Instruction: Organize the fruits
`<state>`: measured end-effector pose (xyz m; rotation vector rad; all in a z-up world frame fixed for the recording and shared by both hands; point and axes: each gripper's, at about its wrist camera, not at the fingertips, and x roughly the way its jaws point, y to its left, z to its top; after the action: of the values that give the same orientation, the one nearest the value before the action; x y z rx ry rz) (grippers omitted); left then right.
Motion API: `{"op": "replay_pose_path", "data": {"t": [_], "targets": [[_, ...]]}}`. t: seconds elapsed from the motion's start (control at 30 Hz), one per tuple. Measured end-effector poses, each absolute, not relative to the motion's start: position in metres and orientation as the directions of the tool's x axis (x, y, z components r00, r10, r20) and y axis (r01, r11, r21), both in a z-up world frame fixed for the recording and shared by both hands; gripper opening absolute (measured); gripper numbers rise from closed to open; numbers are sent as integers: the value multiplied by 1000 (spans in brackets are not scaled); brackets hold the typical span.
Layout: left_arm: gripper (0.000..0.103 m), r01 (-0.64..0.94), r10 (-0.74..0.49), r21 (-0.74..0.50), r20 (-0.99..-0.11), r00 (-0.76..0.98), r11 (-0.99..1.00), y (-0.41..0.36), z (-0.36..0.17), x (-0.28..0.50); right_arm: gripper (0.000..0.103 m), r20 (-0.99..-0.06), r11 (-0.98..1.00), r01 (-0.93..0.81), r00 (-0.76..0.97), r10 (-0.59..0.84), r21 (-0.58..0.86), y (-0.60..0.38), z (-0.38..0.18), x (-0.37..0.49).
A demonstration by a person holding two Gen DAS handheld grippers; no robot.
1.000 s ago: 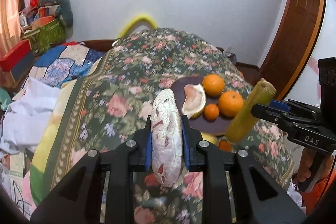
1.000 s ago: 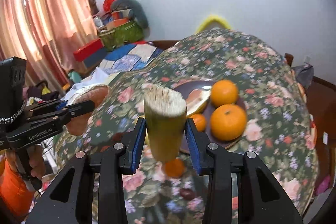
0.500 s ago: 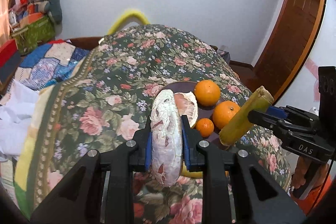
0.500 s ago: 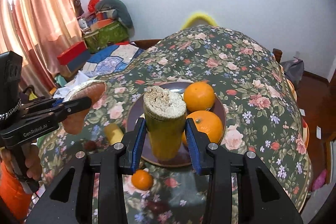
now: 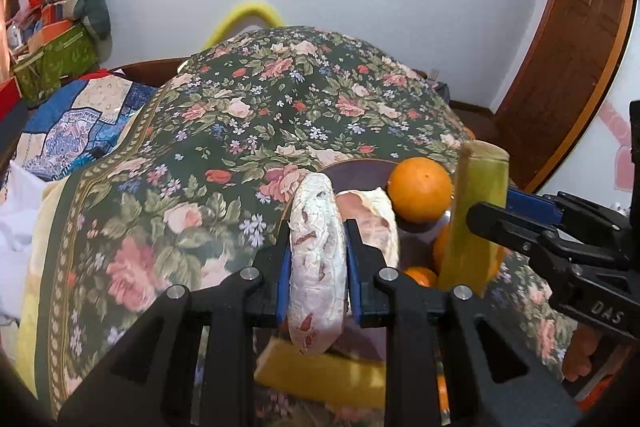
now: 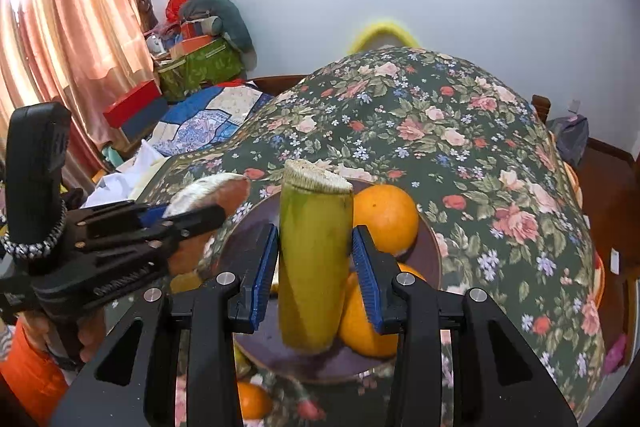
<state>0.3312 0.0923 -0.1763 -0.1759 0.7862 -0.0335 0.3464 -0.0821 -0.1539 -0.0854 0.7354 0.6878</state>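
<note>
My left gripper (image 5: 316, 267) is shut on a white, pink-flecked pomelo wedge (image 5: 317, 267), held over the near left rim of the dark purple plate (image 5: 356, 169). On the plate lie another pomelo piece (image 5: 374, 223) and oranges (image 5: 420, 189). My right gripper (image 6: 315, 263) has its pads spread a little off a green-yellow sugarcane piece (image 6: 313, 259) that stands on end on the plate (image 6: 430, 251), in front of two oranges (image 6: 386, 217). The right gripper also shows in the left wrist view (image 5: 480, 219), the left one in the right wrist view (image 6: 192, 215).
The table wears a dark floral cloth (image 5: 256, 131). A yellow cane piece (image 5: 320, 373) and a small orange (image 6: 252, 401) lie on the cloth near the plate's front. A cluttered bed with quilt (image 5: 80, 119) is left; a wooden door (image 5: 576, 67) is right.
Both grippers moved forward and down to the plate. The cane piece went from tilted to upright on the plate, and the right pads now stand slightly off it.
</note>
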Motion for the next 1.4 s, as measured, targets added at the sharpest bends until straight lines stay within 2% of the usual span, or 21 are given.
{"op": "replay_pose_path", "data": {"t": [0.3, 0.63, 1.07, 1.4], "targets": [[23, -17, -84, -130, -727, 682, 991, 80, -189, 357, 36, -660, 775, -580, 484, 575, 251, -77, -174, 368], [24, 2, -117, -160, -718, 686, 987, 81, -182, 352, 36, -655, 799, -574, 537, 532, 178, -84, -163, 367], [27, -8, -97, -144, -706, 702, 990, 92, -153, 290, 37, -637, 778, -606, 537, 553, 165, -98, -141, 317], [30, -39, -57, -112, -742, 668, 993, 109, -155, 232, 39, -652, 750, -646, 510, 562, 142, -95, -148, 275]]}}
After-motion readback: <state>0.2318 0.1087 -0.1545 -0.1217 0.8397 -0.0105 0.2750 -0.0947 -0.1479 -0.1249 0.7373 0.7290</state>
